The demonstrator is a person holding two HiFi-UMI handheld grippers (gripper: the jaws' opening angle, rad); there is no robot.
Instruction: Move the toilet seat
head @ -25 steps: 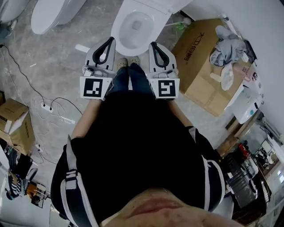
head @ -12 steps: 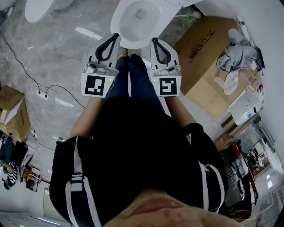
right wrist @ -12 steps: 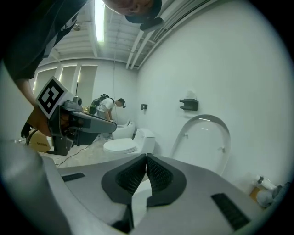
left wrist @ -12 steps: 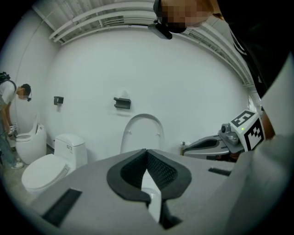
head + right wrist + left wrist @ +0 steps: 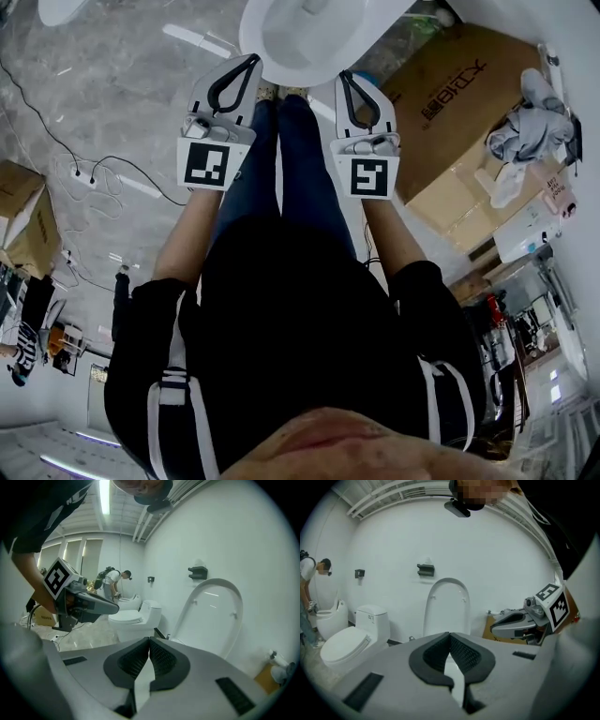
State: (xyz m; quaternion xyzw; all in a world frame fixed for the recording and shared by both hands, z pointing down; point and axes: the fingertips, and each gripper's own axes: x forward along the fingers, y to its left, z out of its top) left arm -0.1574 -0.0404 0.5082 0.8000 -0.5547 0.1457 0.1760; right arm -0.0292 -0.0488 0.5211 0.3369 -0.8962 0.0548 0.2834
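The white toilet bowl (image 5: pixel 286 42) stands open at the top of the head view, just past my feet. Its seat and lid stand raised against the white wall, seen as the upright seat (image 5: pixel 446 605) in the left gripper view and as the upright seat (image 5: pixel 214 613) in the right gripper view. My left gripper (image 5: pixel 252 59) is held at the bowl's near left rim, jaws shut with nothing between them. At the near right rim my right gripper (image 5: pixel 344 75) is likewise shut and empty. Neither touches the seat.
A large cardboard box (image 5: pixel 459 103) with clothes on it stands right of the toilet. A power strip and cables (image 5: pixel 80 173) lie on the floor at the left. A second toilet (image 5: pixel 349 639) with its lid down stands further left, with a person (image 5: pixel 307 597) beyond it.
Both grippers have moved forward, apart from each other and up in the view toward the bowl's rim. The bowl has slid toward the top edge. Jaws stayed shut.
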